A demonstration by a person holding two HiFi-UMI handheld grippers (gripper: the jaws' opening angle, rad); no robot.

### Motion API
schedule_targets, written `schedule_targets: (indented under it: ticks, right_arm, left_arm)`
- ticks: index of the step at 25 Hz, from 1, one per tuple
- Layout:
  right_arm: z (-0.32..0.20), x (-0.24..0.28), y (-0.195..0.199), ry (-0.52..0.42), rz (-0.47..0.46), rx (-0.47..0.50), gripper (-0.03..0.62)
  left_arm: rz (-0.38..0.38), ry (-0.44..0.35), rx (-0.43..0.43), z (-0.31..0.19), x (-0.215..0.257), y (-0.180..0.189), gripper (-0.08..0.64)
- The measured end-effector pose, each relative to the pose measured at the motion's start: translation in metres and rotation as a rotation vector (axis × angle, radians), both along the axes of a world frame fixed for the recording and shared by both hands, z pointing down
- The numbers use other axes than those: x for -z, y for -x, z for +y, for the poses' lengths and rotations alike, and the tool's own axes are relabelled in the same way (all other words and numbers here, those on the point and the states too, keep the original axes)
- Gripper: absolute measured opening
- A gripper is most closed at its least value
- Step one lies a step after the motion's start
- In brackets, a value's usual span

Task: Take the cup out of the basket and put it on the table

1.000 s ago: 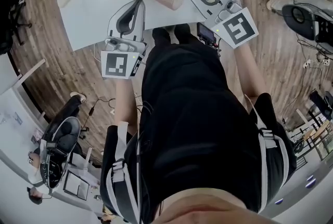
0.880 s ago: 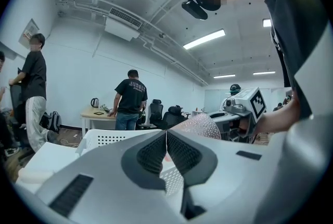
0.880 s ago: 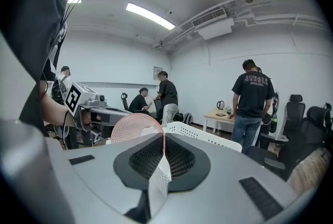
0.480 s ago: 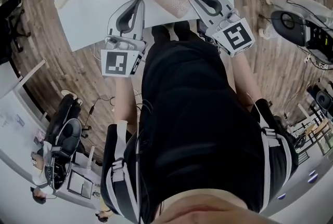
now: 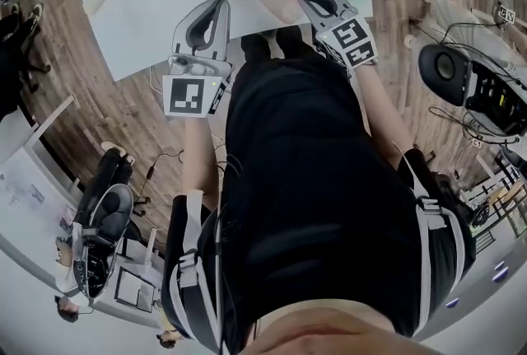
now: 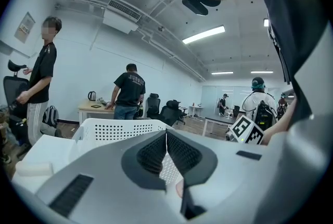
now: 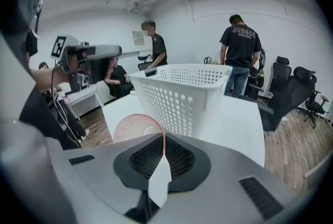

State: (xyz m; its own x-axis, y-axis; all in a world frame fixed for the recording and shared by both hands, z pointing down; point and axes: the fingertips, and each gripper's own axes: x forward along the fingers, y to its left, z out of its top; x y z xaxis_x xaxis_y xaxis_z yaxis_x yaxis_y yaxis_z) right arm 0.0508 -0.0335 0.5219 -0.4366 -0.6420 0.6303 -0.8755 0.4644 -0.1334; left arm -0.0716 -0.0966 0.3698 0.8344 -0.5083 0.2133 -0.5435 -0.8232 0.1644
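At the table point(image 7: 229, 124) front edge: right gripper point(image 7: 164, 137) nearly closed, pinching the pink cup point(image 7: 136, 127) by its rim. Cup body sits left of the jaws, outside the basket point(image 7: 182, 93) just behind. Left gripper point(image 6: 166, 134) closed, empty.

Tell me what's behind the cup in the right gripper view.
The white perforated basket stands behind the pink cup, on the white table. The right gripper, shut on the cup's rim, covers the cup's lower part; the basket's wall hides its inside.
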Motion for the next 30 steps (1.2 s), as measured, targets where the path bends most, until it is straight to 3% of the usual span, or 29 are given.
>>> schedule_targets:
  ticks: [5, 10, 30]
  right_arm:
    - [0.011, -0.046, -0.004, 0.121, 0.077, 0.015, 0.026]
    - [0.015, -0.057, -0.004, 0.173, 0.095, 0.014, 0.026]
    - [0.01, -0.051, 0.001, 0.213, 0.105, 0.018, 0.028]
  left_arm:
    - [-0.001, 0.008, 0.003, 0.002, -0.003, -0.002, 0.021]
    - [0.01, 0.0, -0.01, 0.009, 0.004, -0.007, 0.021]
    - [0.017, -0.002, -0.05, 0.018, 0.013, -0.018, 0.021]
